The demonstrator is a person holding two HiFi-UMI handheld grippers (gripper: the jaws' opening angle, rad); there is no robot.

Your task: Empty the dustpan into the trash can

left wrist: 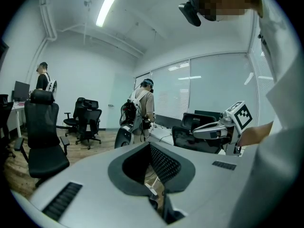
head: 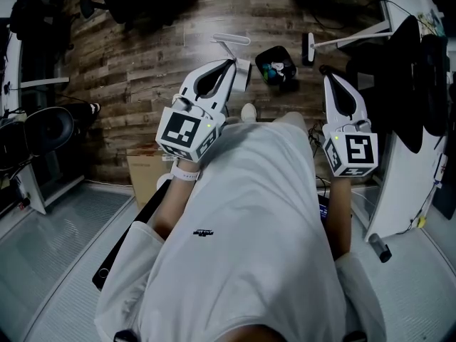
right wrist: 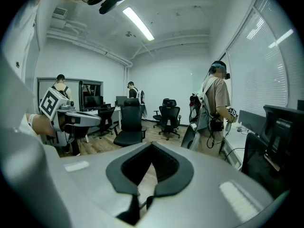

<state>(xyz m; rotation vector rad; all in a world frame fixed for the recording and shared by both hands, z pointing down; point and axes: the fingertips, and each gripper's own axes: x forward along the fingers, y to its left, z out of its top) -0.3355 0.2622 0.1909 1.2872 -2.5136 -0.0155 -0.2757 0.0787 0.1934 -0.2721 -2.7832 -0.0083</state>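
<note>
In the head view a small black trash can [head: 276,66] with some litter in it stands on the wooden floor ahead of me. Just left of it sits a white long-handled dustpan [head: 243,75]. My left gripper [head: 229,63] is held at chest height with its tip over the dustpan; its jaws are shut and hold nothing. My right gripper [head: 328,75] hangs to the right of the can, also shut and empty. In the left gripper view the jaws [left wrist: 149,145] meet at the tip, and so do those in the right gripper view [right wrist: 152,144].
A broom [head: 308,48] lies right of the can, its handle running toward a white desk [head: 399,191]. A cardboard box [head: 146,169] sits at my lower left. Black office chairs [left wrist: 42,137] and another person [right wrist: 213,108] stand around the room.
</note>
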